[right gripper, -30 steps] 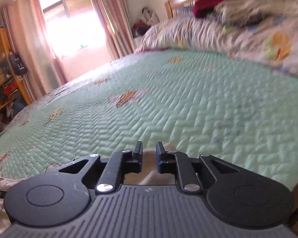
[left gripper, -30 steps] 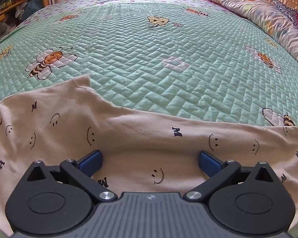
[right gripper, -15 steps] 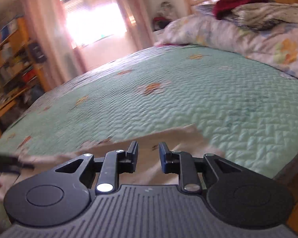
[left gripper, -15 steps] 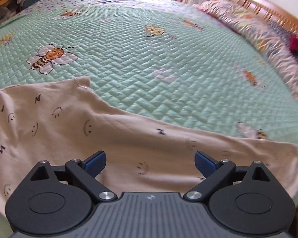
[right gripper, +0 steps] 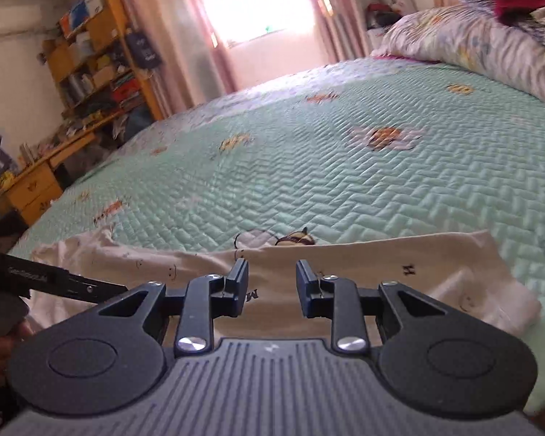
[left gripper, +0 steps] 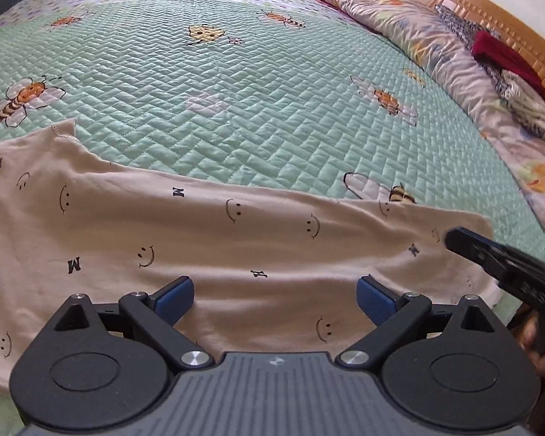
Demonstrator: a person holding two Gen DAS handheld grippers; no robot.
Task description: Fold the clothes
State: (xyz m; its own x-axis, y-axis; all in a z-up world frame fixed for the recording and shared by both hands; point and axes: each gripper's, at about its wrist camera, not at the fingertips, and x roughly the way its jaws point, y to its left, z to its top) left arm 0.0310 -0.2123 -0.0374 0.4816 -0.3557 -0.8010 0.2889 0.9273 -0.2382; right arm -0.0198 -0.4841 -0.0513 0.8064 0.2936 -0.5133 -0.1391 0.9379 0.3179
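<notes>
Both tools free above the spread garment

Our left tool (left gripper: 275, 292) stood wide with nothing between its blue pads; our right tool (right gripper: 271, 287), whose jaws had just been opening, was narrower and also empty. Under both lay the cream cotton garment printed with smiley faces (left gripper: 207, 239), flat along the near edge of the bed. We judged a fold just released; next we needed a fresh grip on an edge. The mint quilted bedspread with bees (left gripper: 258, 101) stretched toward pillows, curtains and a cluttered wooden shelf (right gripper: 98, 58).

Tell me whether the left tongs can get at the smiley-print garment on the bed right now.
Probably yes. The left tongs hang wide open right over the smiley-print garment, which lies flat on the green quilt. Nothing lies between them.
</notes>
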